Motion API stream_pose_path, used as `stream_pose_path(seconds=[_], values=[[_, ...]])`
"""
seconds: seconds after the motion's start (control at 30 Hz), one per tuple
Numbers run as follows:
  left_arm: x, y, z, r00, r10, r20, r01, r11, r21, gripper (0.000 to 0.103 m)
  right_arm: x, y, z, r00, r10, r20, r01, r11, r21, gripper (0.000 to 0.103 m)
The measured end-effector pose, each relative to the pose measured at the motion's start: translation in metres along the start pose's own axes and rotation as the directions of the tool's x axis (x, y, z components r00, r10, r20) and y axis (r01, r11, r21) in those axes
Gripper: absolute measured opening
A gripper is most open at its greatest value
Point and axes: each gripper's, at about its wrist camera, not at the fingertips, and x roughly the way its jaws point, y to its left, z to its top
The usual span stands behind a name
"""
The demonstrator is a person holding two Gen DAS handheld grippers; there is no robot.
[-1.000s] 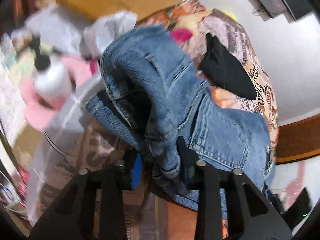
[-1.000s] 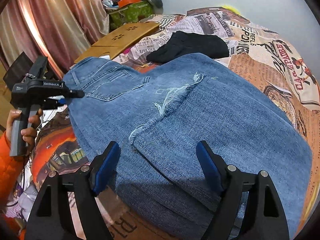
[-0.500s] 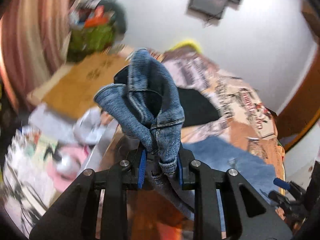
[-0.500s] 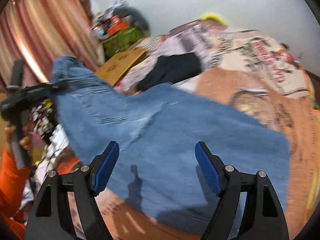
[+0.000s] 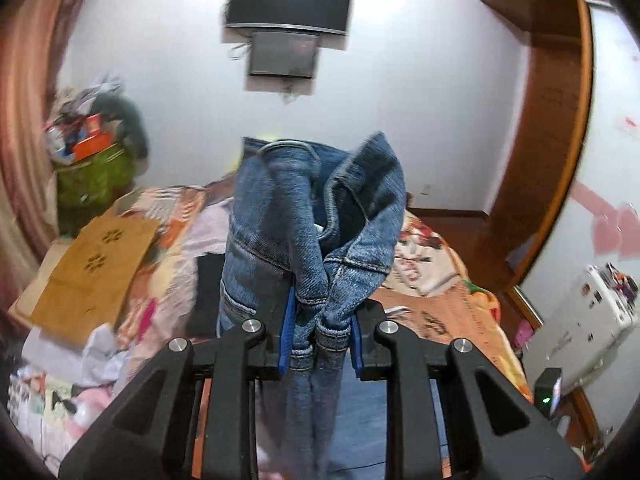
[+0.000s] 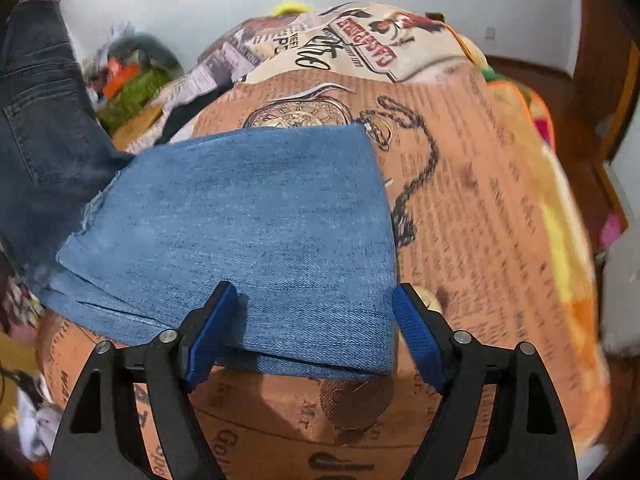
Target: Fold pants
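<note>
The pants are blue jeans. In the left wrist view my left gripper (image 5: 318, 340) is shut on the bunched waistband of the jeans (image 5: 316, 216) and holds it high above the bed, the rest hanging down. In the right wrist view the folded leg part of the jeans (image 6: 256, 216) lies flat on the bed, and the lifted waist part (image 6: 36, 120) rises at the far left. My right gripper (image 6: 312, 336) is open, its blue pads astride the near edge of the folded legs.
The bed (image 6: 480, 200) has an orange and cream newspaper-print cover. A black garment (image 5: 208, 288) and a brown cardboard sheet (image 5: 92, 272) lie at the bed's left side. Clutter piles stand at the left wall (image 5: 92, 152). A wooden door frame (image 5: 552, 152) is at right.
My left gripper has lifted the waistband higher and swung toward the room's far wall. My right gripper has moved down to the near edge of the folded legs and stays open.
</note>
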Motion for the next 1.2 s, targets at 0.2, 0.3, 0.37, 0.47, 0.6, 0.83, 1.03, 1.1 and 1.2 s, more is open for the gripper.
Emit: stream_pose_path(seconds=[0.2,0.3,0.37,0.47,0.6,0.83,1.03,1.1,1.2], values=[[0.042,-0.069,-0.003,0.988,-0.13,-0.082,0.135,0.989,0.065,0.02,0.004,-0.007,-0.004,0.998,0.065,-0.002,-0.065,0.996,0.064,0.081],[0.066,-0.099,-0.025,0.969,-0.187,-0.164,0.203,0.975,0.086,0.02,0.005,-0.006,-0.004,0.997,0.075,-0.001,-0.075,0.995,0.064,0.081],[0.085,-0.116,-0.045,0.946,-0.22,-0.237,0.247,0.965,0.089,0.02,0.005,-0.005,-0.004,0.997,0.079,0.004,-0.079,0.995,0.064,0.081],[0.11,-0.138,-0.079,0.898,-0.253,-0.359,0.306,0.947,0.098,0.02,0.003,-0.008,-0.006,0.996,0.085,0.007,-0.085,0.994,0.067,0.081],[0.131,-0.159,-0.125,0.844,-0.234,-0.483,0.337,0.931,0.137,0.02,-0.002,-0.008,-0.01,0.996,0.085,0.011,-0.086,0.994,0.07,0.081],[0.144,-0.159,-0.153,0.782,-0.224,-0.582,0.357,0.926,0.123,0.028,-0.02,-0.002,-0.023,0.999,0.04,0.016,-0.04,0.999,0.019,0.081],[0.133,-0.148,-0.148,0.756,-0.239,-0.609,0.385,0.915,0.119,0.058,-0.029,0.002,-0.032,1.0,0.003,0.01,-0.003,1.0,-0.012,0.081],[0.121,-0.138,-0.143,0.751,-0.296,-0.59,0.411,0.909,0.066,0.065,-0.029,0.003,-0.029,1.0,-0.005,0.017,0.005,1.0,-0.009,0.081],[0.105,-0.122,-0.123,0.786,-0.31,-0.535,0.401,0.914,0.059,0.071,-0.035,0.009,-0.031,0.999,-0.02,0.039,0.021,1.0,-0.022,0.081]])
